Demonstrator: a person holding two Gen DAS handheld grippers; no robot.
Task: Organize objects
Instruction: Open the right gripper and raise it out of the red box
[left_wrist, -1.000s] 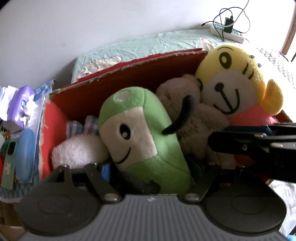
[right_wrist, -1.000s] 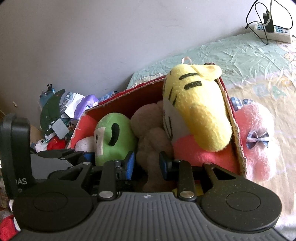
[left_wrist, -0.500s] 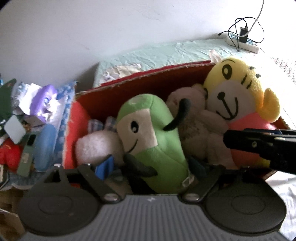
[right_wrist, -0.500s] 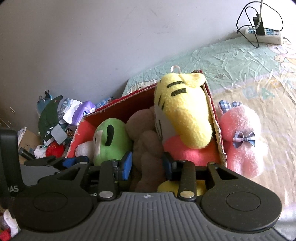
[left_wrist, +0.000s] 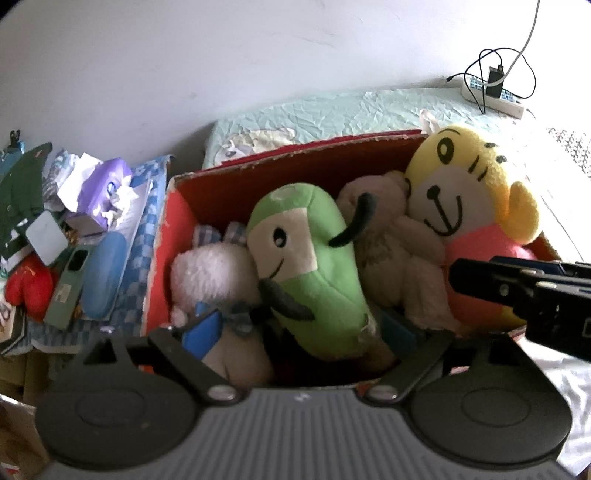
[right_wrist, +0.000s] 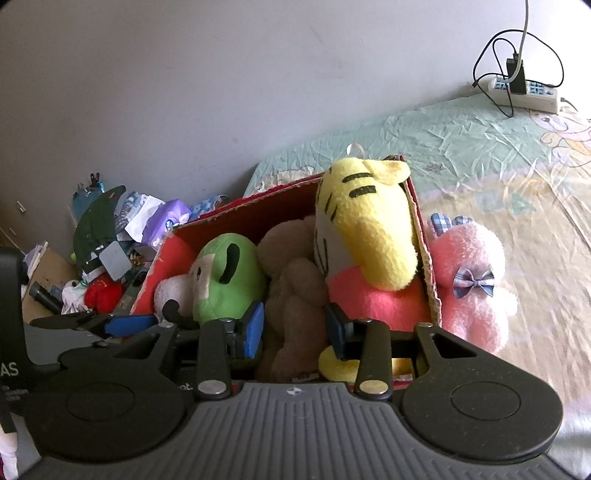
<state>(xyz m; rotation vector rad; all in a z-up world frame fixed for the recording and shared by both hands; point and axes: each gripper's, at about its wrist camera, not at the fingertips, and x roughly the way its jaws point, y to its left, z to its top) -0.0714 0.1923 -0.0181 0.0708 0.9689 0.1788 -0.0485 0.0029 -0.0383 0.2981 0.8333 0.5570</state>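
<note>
Box (left_wrist: 332, 177): red cardboard, open top, on the bed; packed with four plush toys side by side.
White plush (left_wrist: 210, 273): far left in box, low, partly under the green one.
Green plush (left_wrist: 310, 269): left of centre, leaning right, touching white plush and brown bear.
Brown bear (right_wrist: 291, 291): centre, wedged between green and yellow plush.
Yellow plush (right_wrist: 365, 229): right end, head above the rim, pressed against the right wall.
Pink plush (right_wrist: 476, 273): outside the box, just right of its wall, lying on the bedsheet (right_wrist: 480, 147); likely the last one to stow.
Left gripper (left_wrist: 299, 328): at near edge of box, fingers spread wide either side of the green plush base; nothing pinched.
Right gripper (right_wrist: 293, 328): fingers parted, brown bear's lower body between the blue pads (right_wrist: 255, 326); contact with the bear not clear, no squeeze visible.
Handling: all light, soft, compressible; not fragile, not slippery; fabric gives under the pads, so deep bite needed.
Hold points: firm bulk such as body or head, not limp ears or arms; for pink plush, across the rounded body beside the bow.
Fit: box nearly full; pressing neighbours aside probably needed to seat another.
Clutter (left_wrist: 74, 229): piled left of the box, well apart from the toys.
</note>
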